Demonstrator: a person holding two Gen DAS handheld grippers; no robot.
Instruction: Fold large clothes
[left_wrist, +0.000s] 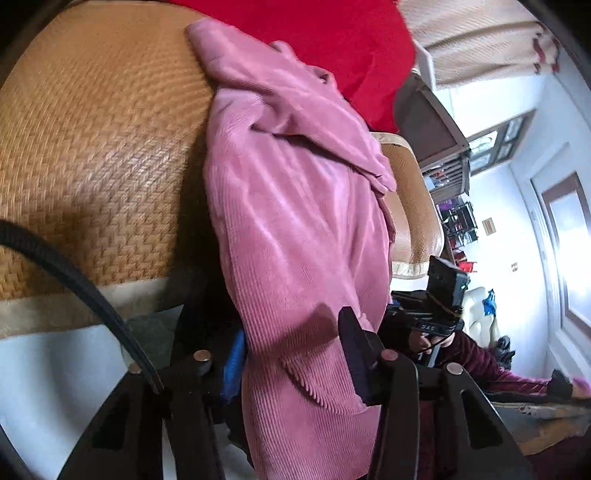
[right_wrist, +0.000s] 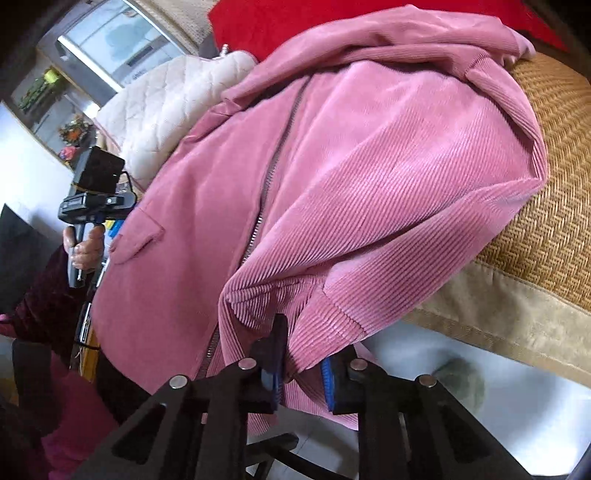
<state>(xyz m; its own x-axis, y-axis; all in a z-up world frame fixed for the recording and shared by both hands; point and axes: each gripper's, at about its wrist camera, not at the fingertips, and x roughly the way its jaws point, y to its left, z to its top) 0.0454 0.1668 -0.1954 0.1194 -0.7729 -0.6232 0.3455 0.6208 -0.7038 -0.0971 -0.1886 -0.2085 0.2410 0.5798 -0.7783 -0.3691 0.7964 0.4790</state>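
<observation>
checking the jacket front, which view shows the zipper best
The right wrist view. There the zipper runs in plain sight down the front of the pink corduroy jacket, from the collar toward the hem. The left wrist view shows the jacket only as bunched folds, with no zipper visible.

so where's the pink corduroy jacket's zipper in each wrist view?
Left wrist: zipper not visible; only the pink corduroy jacket running down the centre.
Right wrist: zipper runs diagonally from upper centre to lower left of centre.
Shared landmark: woven straw mat under the jacket.
</observation>
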